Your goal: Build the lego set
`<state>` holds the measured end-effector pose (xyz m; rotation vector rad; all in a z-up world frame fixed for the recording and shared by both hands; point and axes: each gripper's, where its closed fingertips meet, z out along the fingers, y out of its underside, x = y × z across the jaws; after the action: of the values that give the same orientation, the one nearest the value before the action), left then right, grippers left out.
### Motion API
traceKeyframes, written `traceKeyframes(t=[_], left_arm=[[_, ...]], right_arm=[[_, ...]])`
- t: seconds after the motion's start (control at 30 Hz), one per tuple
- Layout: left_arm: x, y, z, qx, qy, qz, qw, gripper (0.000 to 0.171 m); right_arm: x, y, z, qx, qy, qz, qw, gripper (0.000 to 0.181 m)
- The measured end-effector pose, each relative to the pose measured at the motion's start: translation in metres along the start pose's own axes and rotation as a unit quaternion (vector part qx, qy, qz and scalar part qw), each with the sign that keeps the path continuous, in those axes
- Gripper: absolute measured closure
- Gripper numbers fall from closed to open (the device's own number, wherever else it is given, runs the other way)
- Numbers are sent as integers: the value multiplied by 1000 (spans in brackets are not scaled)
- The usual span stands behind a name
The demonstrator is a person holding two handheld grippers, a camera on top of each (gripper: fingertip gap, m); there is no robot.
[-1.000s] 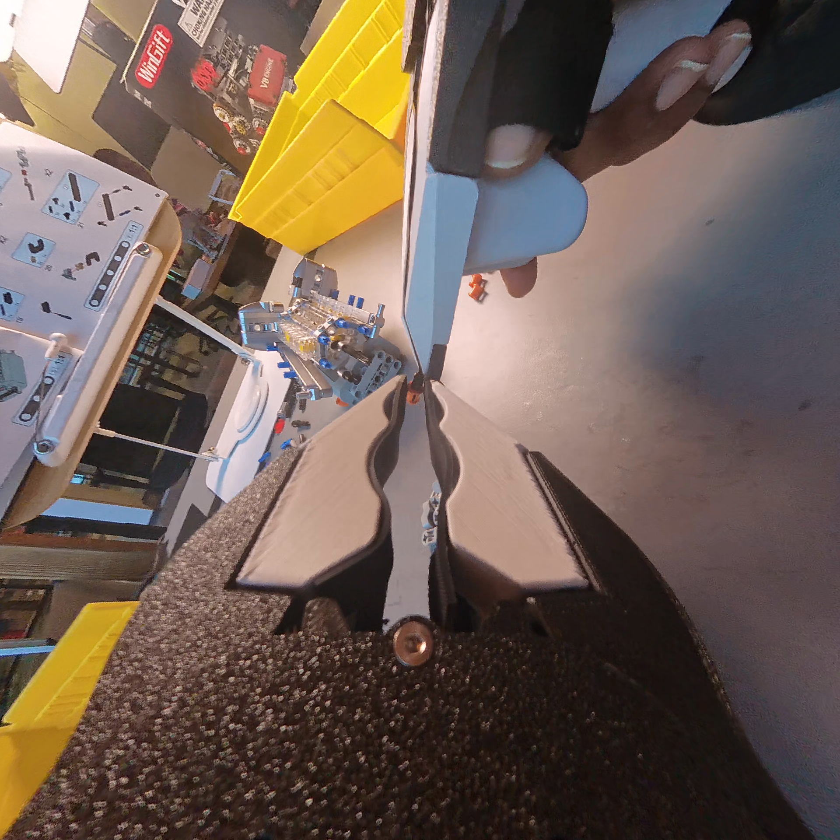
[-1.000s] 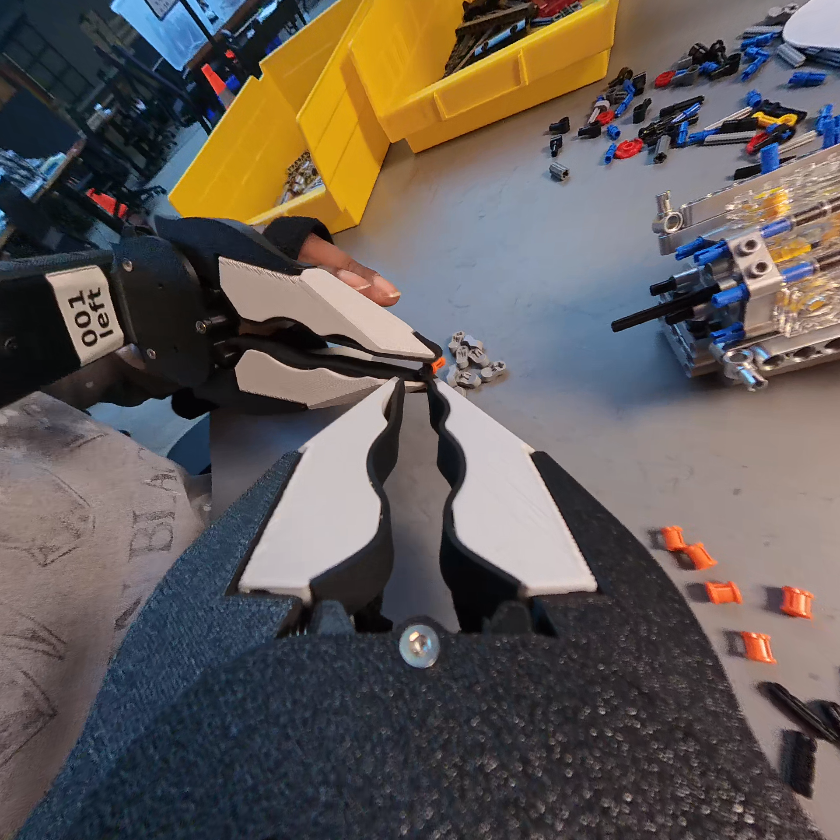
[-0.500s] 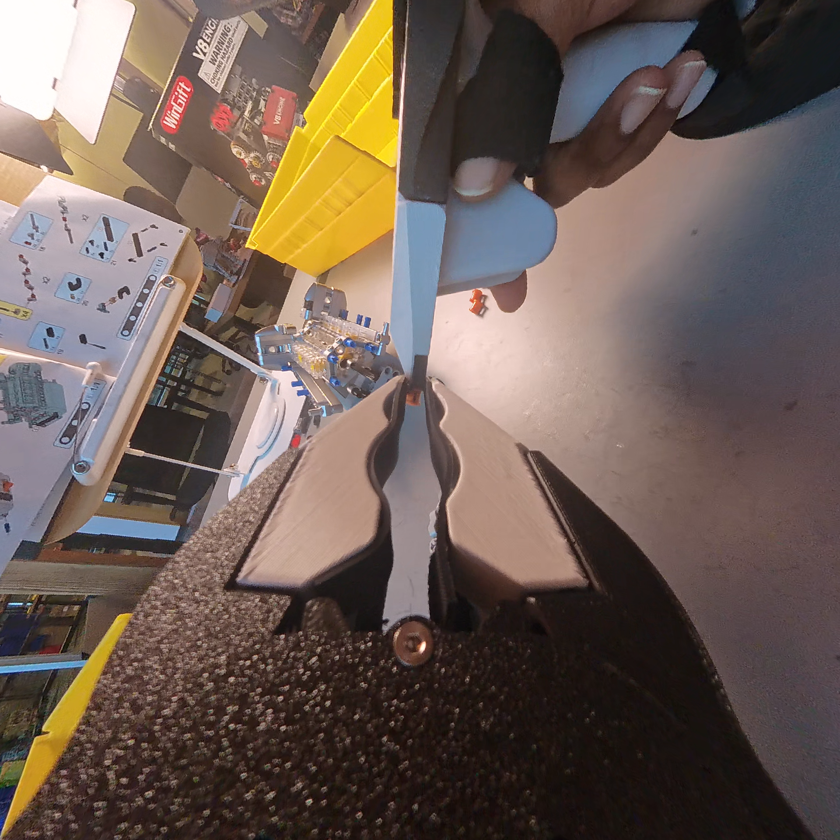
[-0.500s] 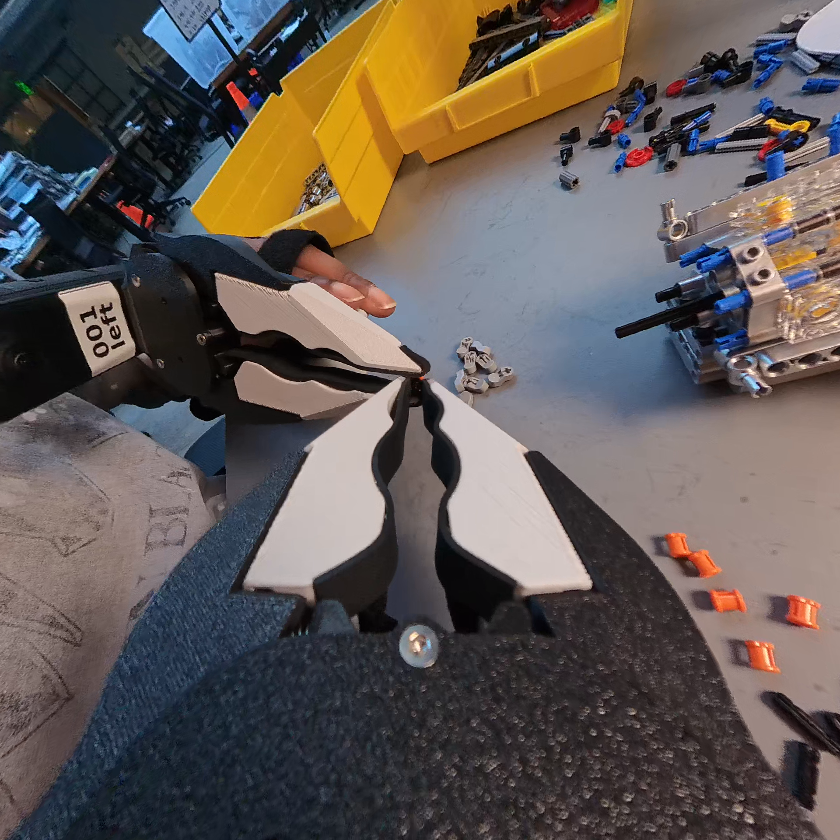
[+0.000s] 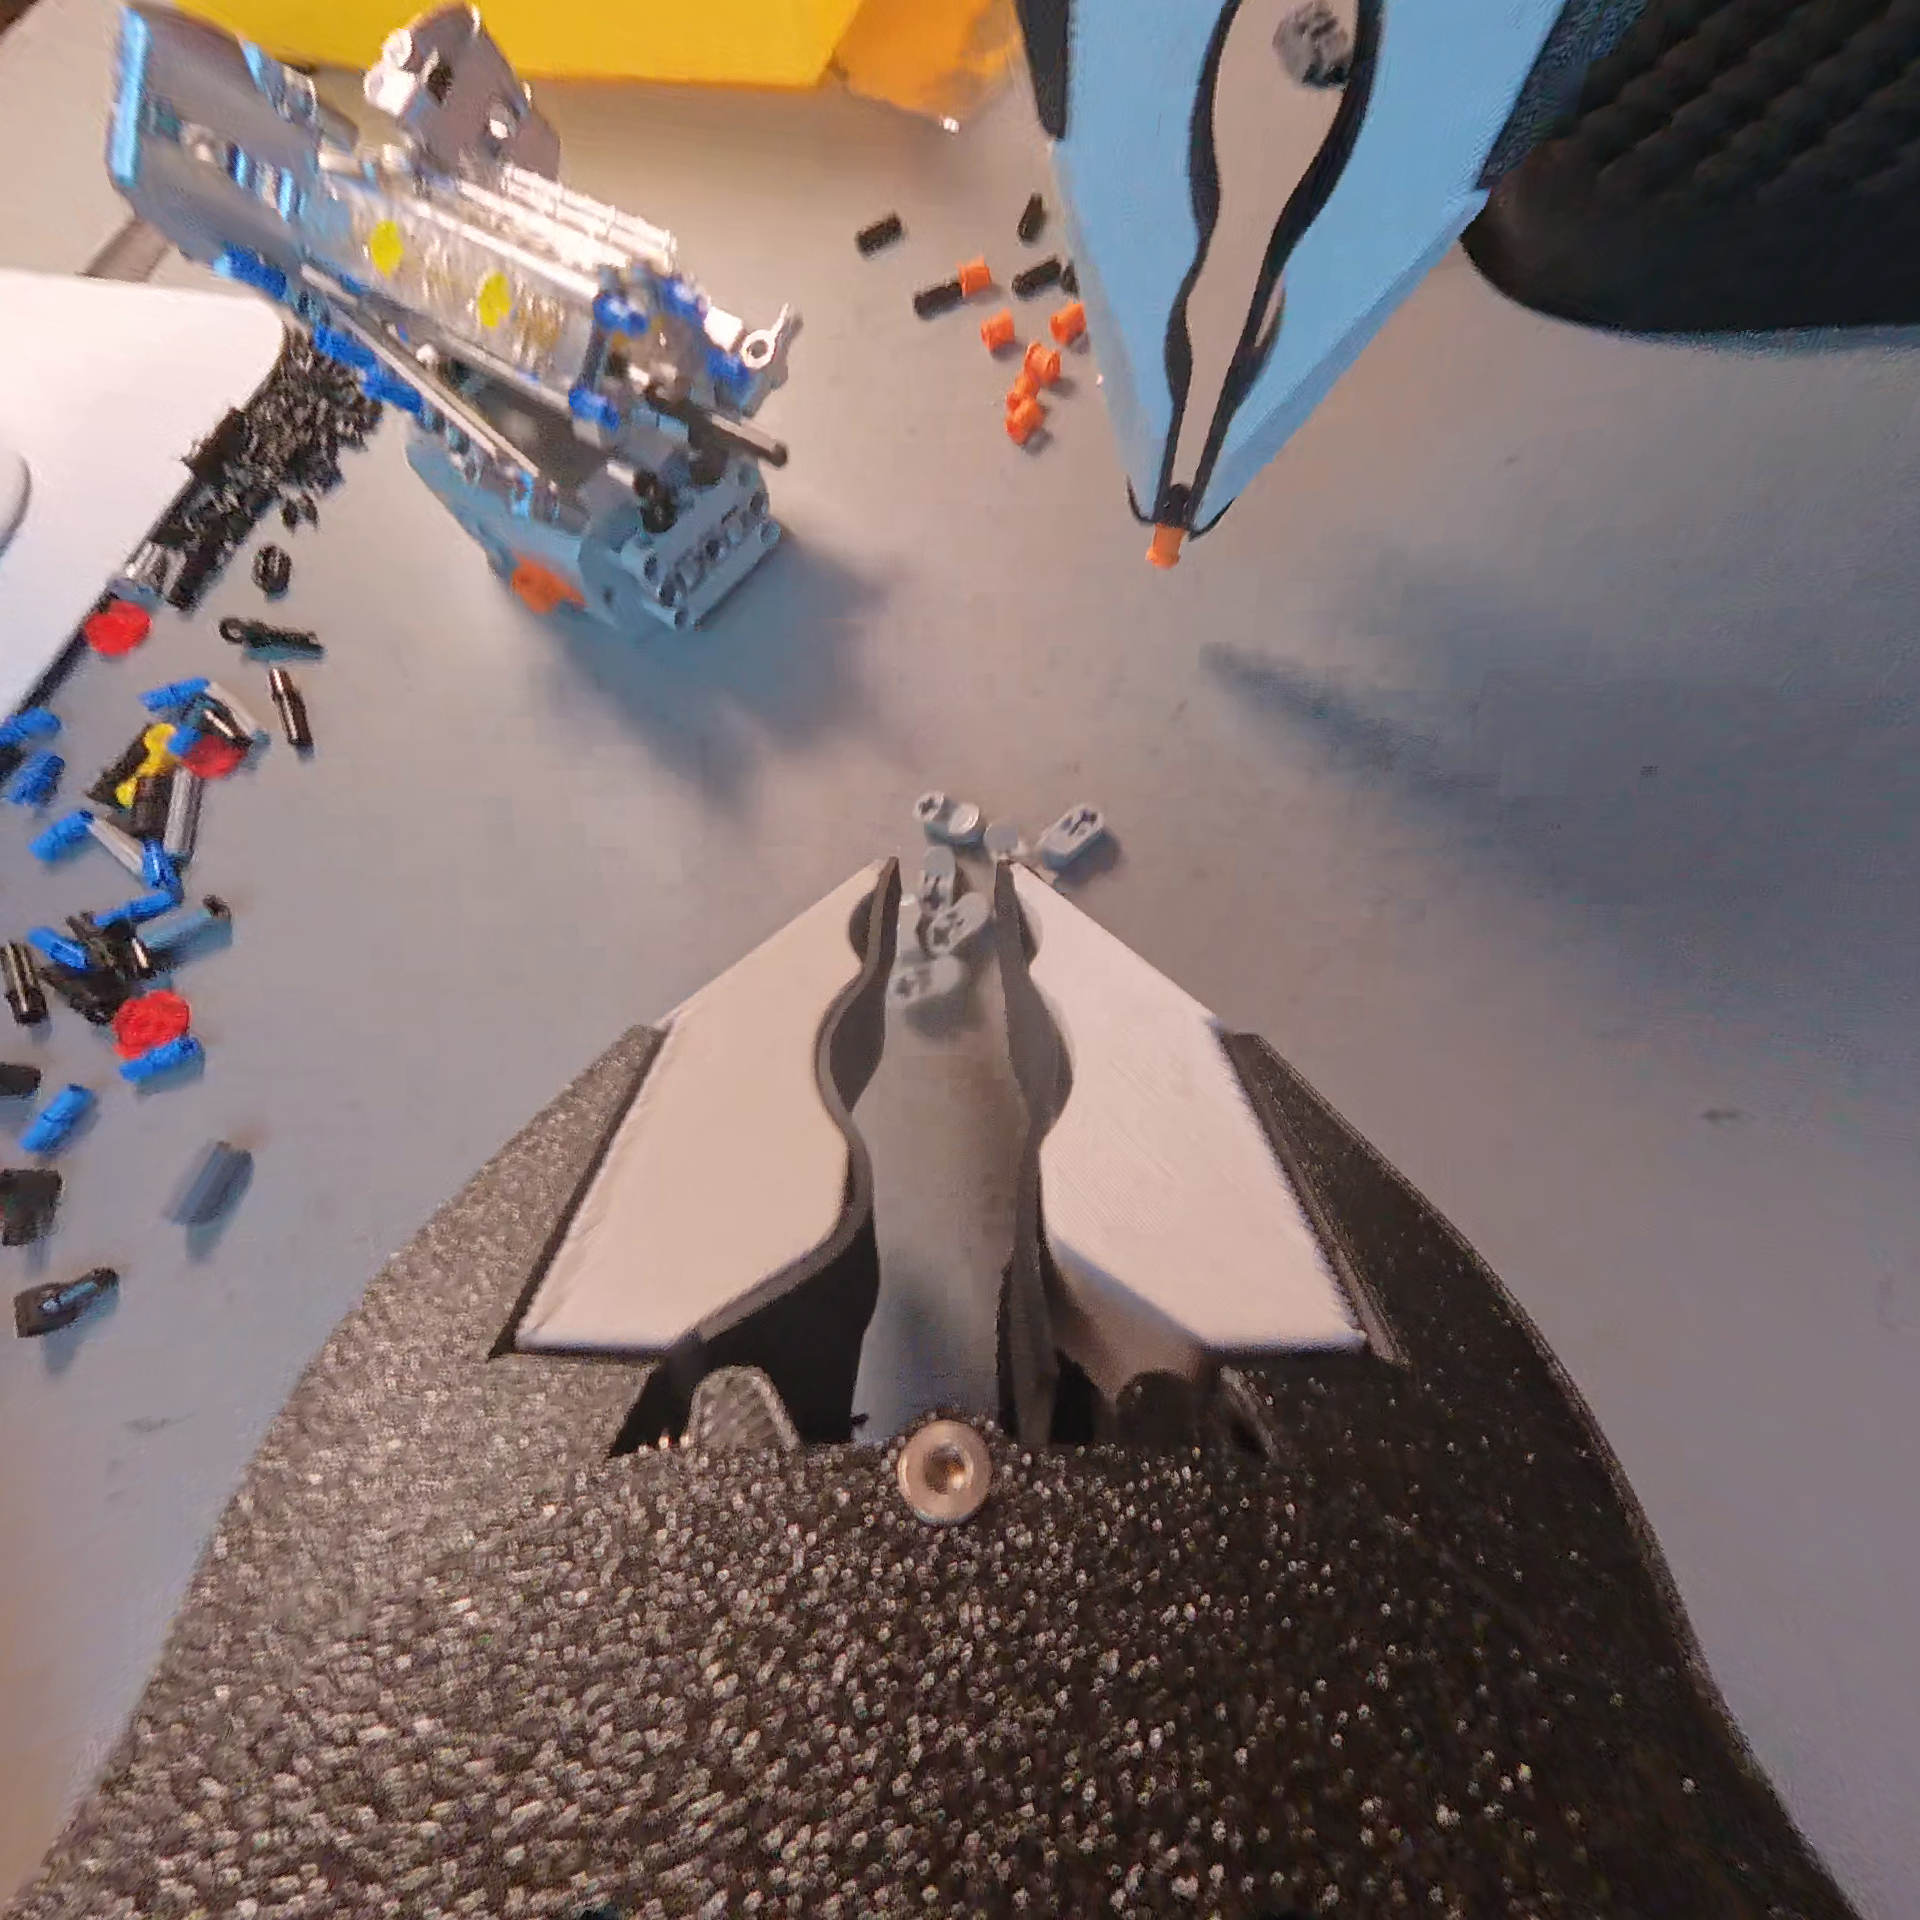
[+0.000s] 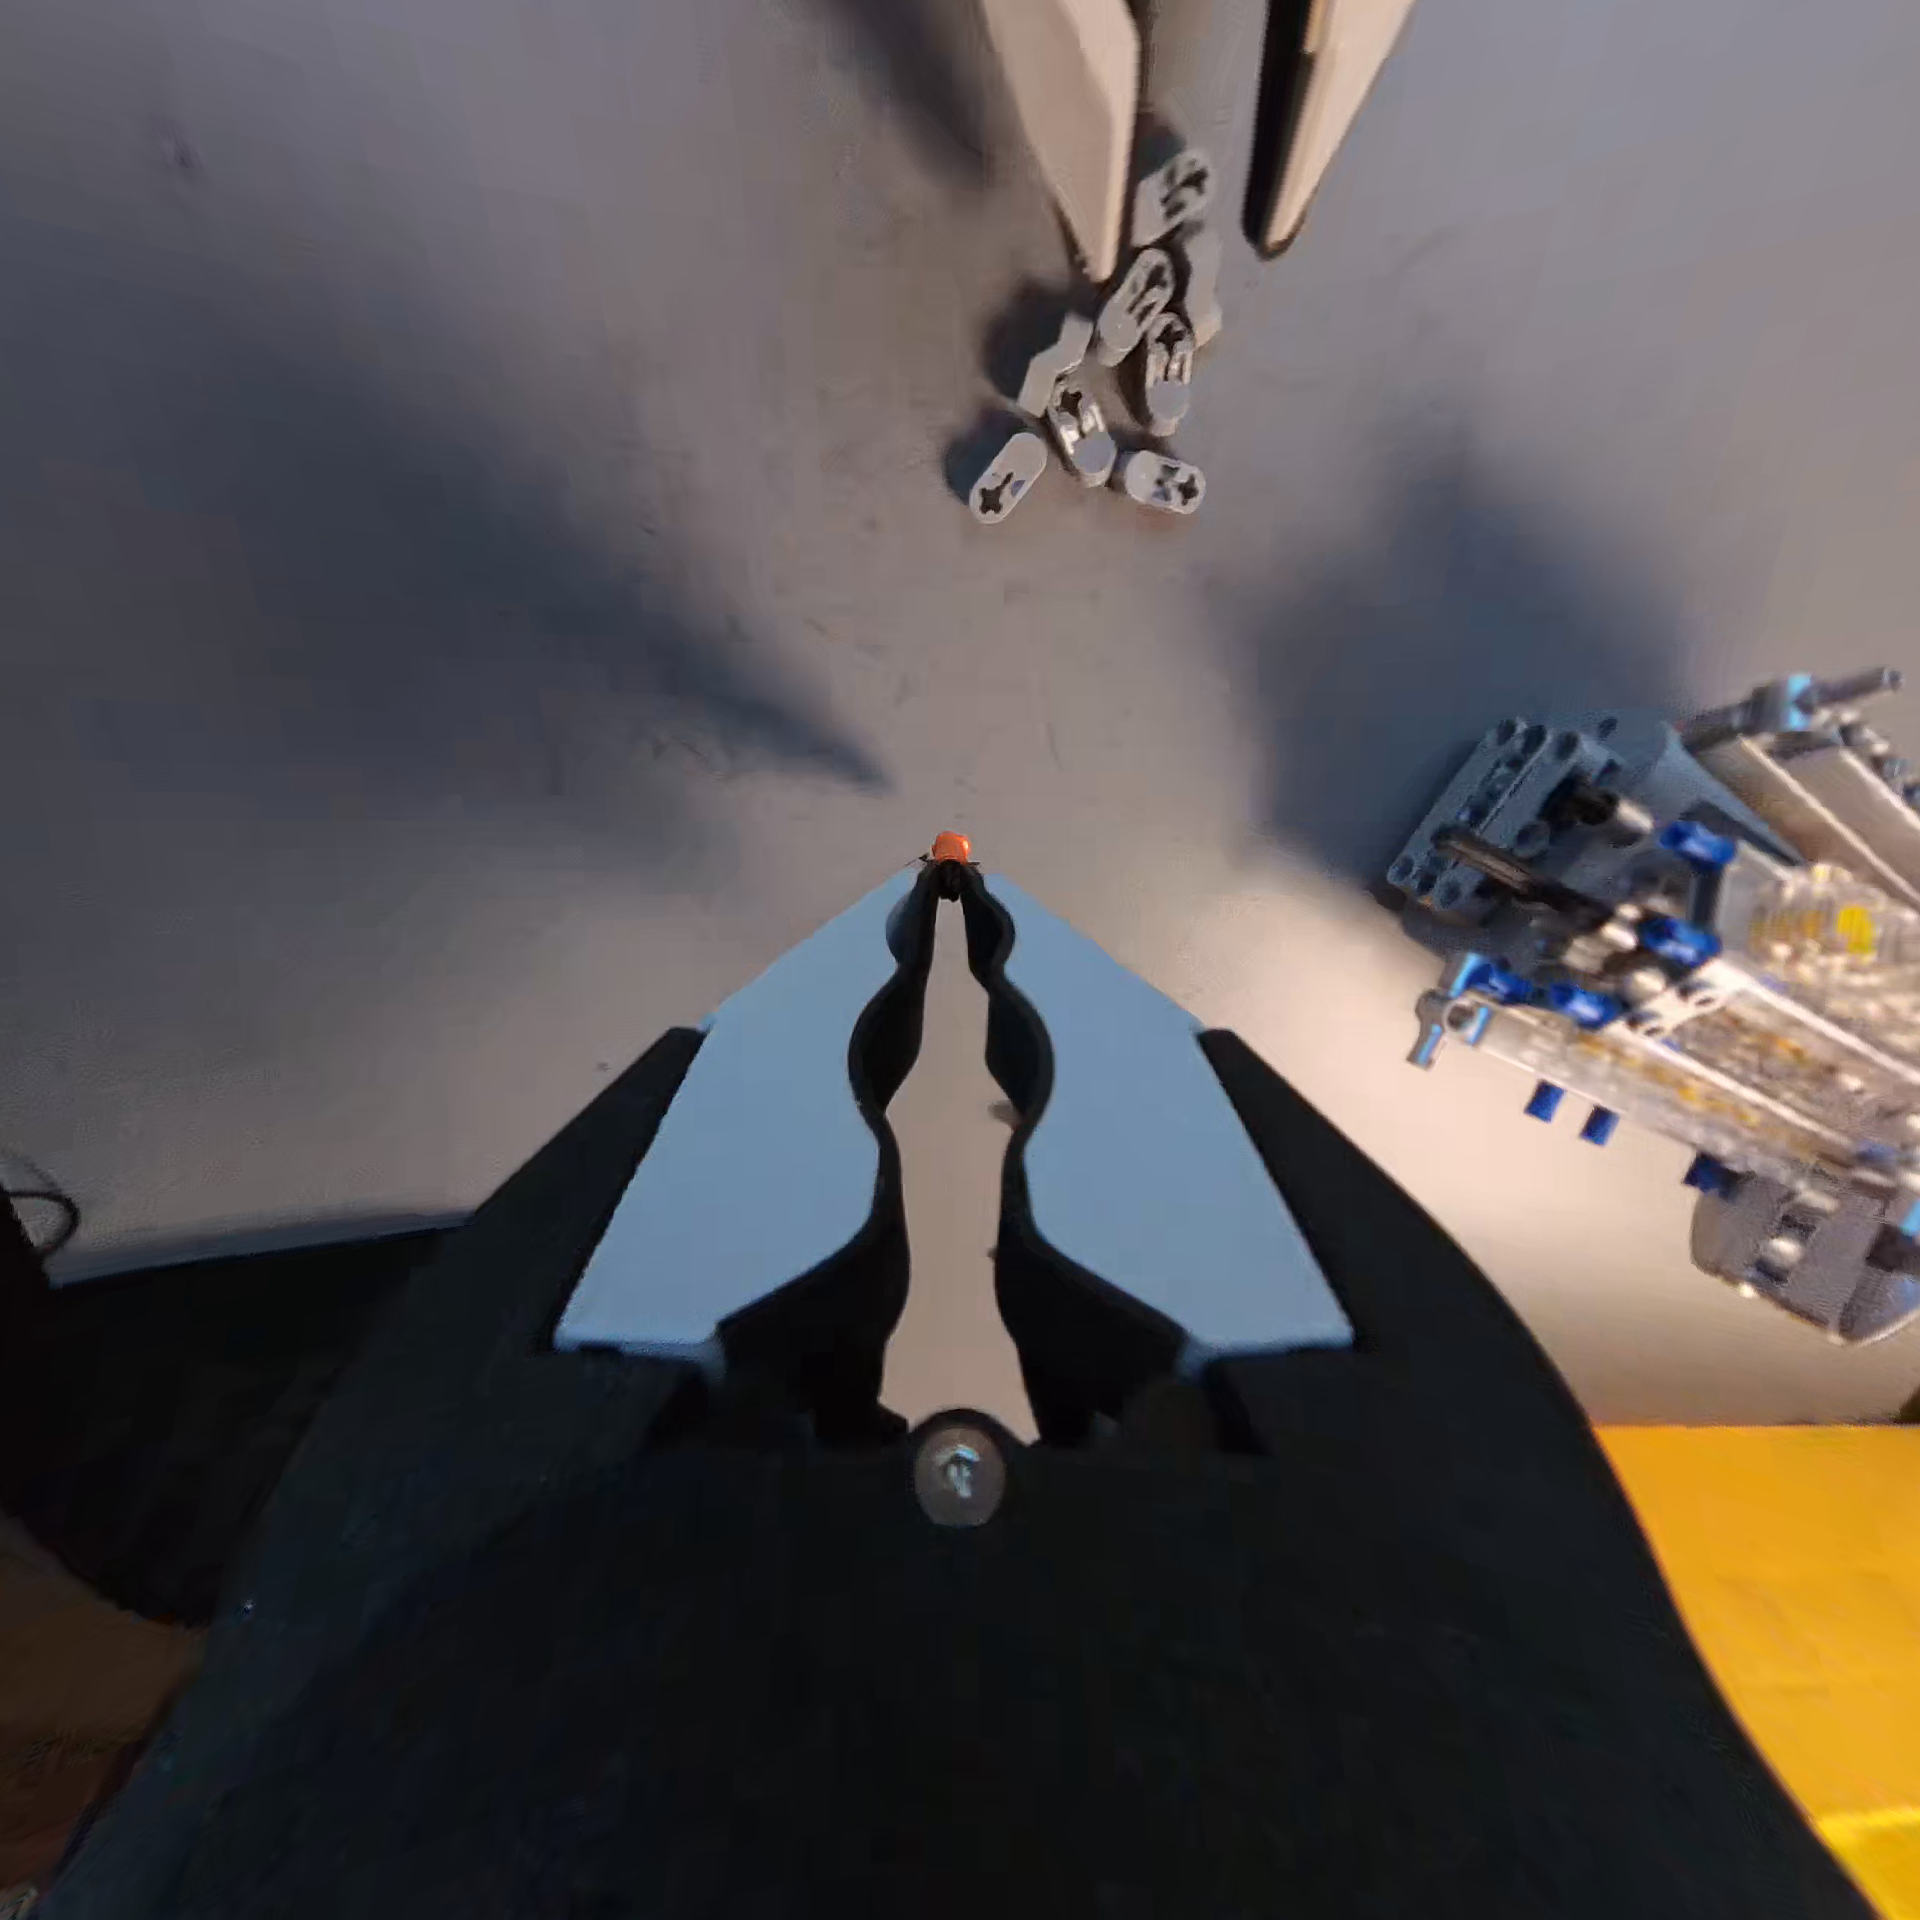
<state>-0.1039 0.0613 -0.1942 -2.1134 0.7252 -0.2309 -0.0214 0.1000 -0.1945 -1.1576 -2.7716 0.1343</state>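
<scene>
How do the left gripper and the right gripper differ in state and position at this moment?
The left gripper has its fingers apart, holding nothing; the right gripper is shut on a small orange piece at its tips. The left is down at the cluster of grey connectors, with some lying between its fingers; the right has no loose parts at its tips, and the grey table lies beyond. Both have pale fingers with black pads and point towards each other.

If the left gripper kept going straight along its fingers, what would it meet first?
The left gripper, jaws open, points into the cluster of small grey connector pieces on the grey table; they would probably be hit first, though its height is unclear.
</scene>
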Motion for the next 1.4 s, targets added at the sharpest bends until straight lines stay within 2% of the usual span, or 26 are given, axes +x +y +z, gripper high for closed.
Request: traceKeyframes(t=[0.17,0.43,0.53,0.6,0.73,0.87,1.03,1.2,1.4], left_arm=[[-14,11,-5,-10,-8,-22,1000,156],[-7,16,-3,-25,3,-6,1000,156],[-5,18,-3,-32,11,-9,999,156],[-4,20,-3,-38,12,-7,999,156],[-4,23,-2,-49,7,3,999,155],[-3,23,0,-47,15,-4,999,155],[2,23,0,-51,26,-9,998,164],[4,23,0,-59,20,8,998,168],[13,22,-1,-56,46,12,997,171]], right_arm=[[2,-1,10,-58,-18,-56,997,177],[4,-5,14,-50,-31,-54,997,170],[12,-10,-1,6,-7,-22,1000,163],[15,-20,-22,94,4,21,995,162],[16,-28,-56,279,25,96,955,160],[9,-24,-60,380,33,138,914,160],[11,-25,-55,424,41,159,891,160],[9,-35,-49,429,50,145,890,160],[5,-37,-38,414,59,130,899,160]])
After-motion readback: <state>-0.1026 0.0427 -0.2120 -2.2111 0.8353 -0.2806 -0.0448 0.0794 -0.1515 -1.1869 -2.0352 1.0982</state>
